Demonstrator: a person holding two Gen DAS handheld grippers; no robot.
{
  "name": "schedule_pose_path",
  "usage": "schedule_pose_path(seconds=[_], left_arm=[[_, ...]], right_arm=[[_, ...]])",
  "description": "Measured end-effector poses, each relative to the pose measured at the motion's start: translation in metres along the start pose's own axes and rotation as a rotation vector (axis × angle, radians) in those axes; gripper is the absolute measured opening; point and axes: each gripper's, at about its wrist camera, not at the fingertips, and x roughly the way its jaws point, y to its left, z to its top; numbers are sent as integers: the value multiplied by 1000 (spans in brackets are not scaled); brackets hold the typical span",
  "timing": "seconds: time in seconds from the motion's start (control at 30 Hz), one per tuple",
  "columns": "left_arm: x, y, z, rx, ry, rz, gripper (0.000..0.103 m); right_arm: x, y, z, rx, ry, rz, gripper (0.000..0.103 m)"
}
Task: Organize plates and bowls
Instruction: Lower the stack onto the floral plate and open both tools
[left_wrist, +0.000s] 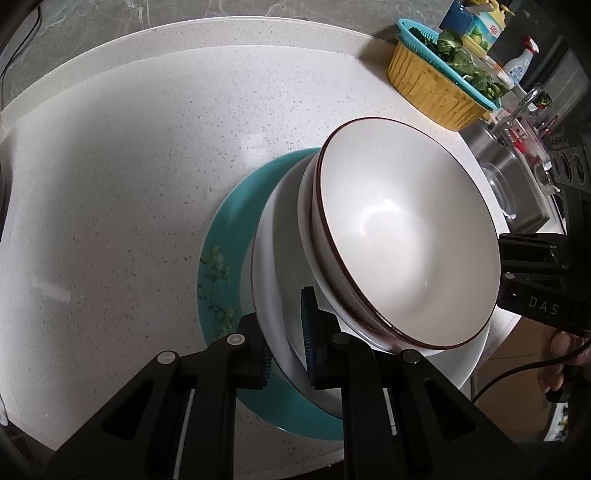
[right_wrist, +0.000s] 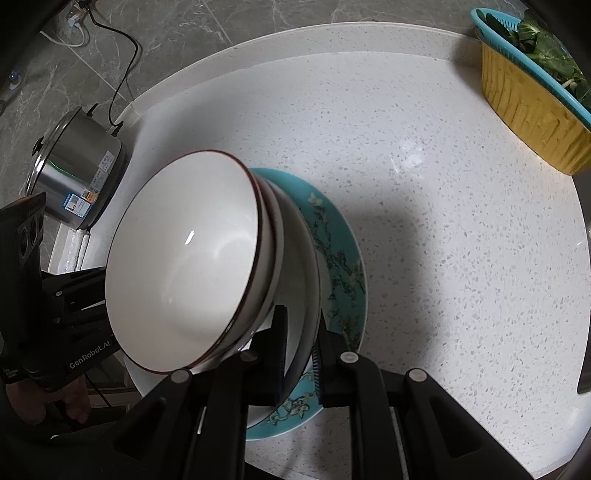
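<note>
A stack stands on the counter: a teal flowered plate (left_wrist: 218, 273) at the bottom, a large white bowl (left_wrist: 273, 295) on it, and nested white bowls with brown rims (left_wrist: 399, 229) on top. My left gripper (left_wrist: 288, 350) is shut on the rim of the large white bowl, one pad inside, one outside. My right gripper (right_wrist: 299, 358) is shut on the opposite rim of the same large white bowl (right_wrist: 301, 295). The teal plate (right_wrist: 343, 266) and brown-rimmed bowls (right_wrist: 184, 258) also show in the right wrist view. I cannot tell whether the stack is lifted.
A yellow basket with a teal colander of greens (left_wrist: 439, 88) stands at the counter's far right, also in the right wrist view (right_wrist: 532, 114). A sink (left_wrist: 517, 166) lies beyond it. A steel rice cooker (right_wrist: 74, 166) stands at the left. The white speckled counter (left_wrist: 147, 166) surrounds the stack.
</note>
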Motion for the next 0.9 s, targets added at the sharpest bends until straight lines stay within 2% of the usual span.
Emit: schedule_pose_path(seconds=[0.37, 0.63, 0.8, 0.87, 0.9], left_arm=[[0, 0, 4, 2, -13, 35, 12], [-9, 3, -4, -44, -54, 49, 13], [-28, 3, -10, -70, -100, 70, 15], [-36, 0, -13, -79, -110, 79, 17], [-42, -1, -16, -86, -119, 85, 18]], right_arm=[[2, 1, 2, -30, -14, -4, 14], [-1, 3, -3, -46, -36, 1, 19], [-12, -3, -8, -41, -62, -5, 38], [-19, -6, -12, -47, -79, 16, 42], [-23, -6, -14, -53, -85, 17, 49]])
